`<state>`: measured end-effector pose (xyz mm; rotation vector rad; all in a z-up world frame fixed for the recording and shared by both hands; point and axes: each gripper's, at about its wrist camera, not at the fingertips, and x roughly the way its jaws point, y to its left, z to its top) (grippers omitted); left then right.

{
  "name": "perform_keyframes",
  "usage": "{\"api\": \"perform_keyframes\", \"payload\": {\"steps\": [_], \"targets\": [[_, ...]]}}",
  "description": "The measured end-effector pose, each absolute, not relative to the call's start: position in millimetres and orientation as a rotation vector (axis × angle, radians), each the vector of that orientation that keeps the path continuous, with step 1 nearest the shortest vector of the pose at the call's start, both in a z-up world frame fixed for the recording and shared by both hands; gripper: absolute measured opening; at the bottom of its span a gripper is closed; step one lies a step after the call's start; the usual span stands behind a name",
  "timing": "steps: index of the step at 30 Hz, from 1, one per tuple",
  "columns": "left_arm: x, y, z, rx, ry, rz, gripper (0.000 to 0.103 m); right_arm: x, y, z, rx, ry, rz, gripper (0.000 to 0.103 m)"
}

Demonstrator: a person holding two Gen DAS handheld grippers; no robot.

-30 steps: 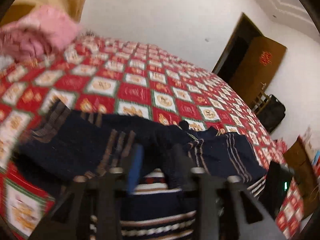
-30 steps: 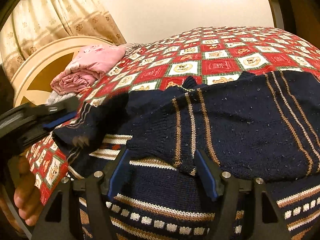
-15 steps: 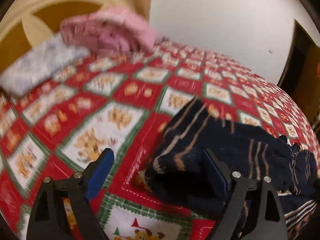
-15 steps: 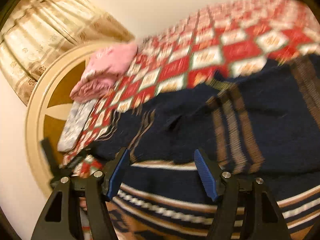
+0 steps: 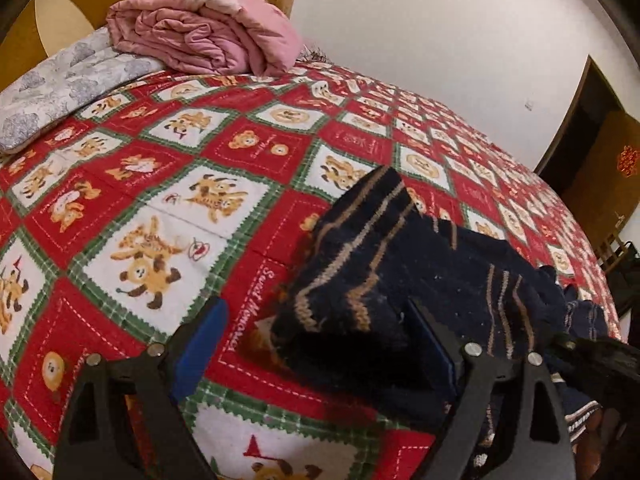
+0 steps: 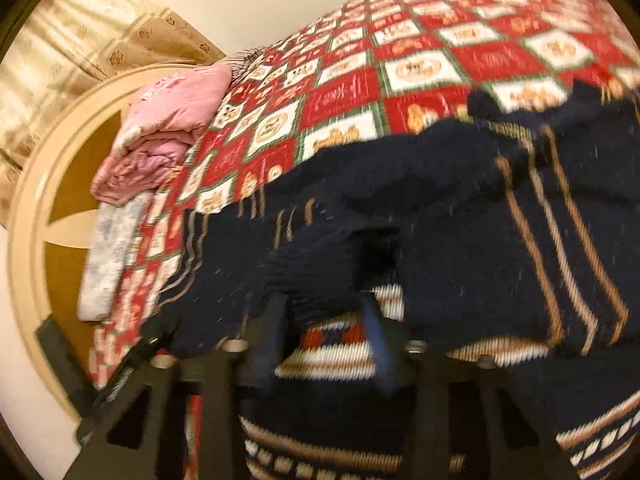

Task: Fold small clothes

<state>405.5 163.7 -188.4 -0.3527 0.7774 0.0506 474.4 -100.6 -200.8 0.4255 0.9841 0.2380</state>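
bed [image 5: 256,148]: red/white/green patchwork cover with bear prints, fills both my views.
sweater [image 5: 400,276]: navy knit with tan stripes, lying on the cover at my near edge. In the left wrist view one sleeve end points up-left; body runs off to the right. In the right wrist view [image 6: 460,220] it's bunched, with a white and tan patterned band underneath.
pink quilt [image 5: 204,32]: folded, far corner by the headboard [image 5: 24,36], sitting on a grey-print pillow [image 5: 68,84].
left gripper [image 5: 316,352]: I see the jaws wide apart, just been opening. The sleeve end lies between them against the right pad; left pad is clear of it, over bare cover. No grip.
right gripper [image 6: 324,328]: jaws have just been closing, now narrow; a fold of dark knit is bunched between the pads. View is blurred, but I read it as pinched.
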Motion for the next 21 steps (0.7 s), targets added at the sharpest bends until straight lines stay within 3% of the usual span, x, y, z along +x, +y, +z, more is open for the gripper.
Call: {"api": "perform_keyframes", "payload": {"steps": [1,4,9,12,21], "targets": [[405.3,164.7,-188.5,-0.364,0.773,0.04,0.091,475.9,-101.6,-198.8,0.412,0.97,0.231,0.018],[401.4,172.6,-189.1,-0.424,0.747,0.004,0.091,473.7,-99.0,-186.7,0.33,0.914,0.221,0.013],[392.6,186.6,-188.3,-0.532,0.686,-0.048,0.092,465.4,-99.8,-156.4,0.22,0.829,0.231,0.011],[388.0,189.4,-186.8,-0.567,0.661,-0.069,0.098,461.6,-111.7,-137.7,0.163,0.784,0.22,0.011],[389.1,170.7,-182.5,-0.491,0.675,-0.157,0.1,454.6,-184.7,-98.4,0.114,0.696,0.13,0.011]]}}
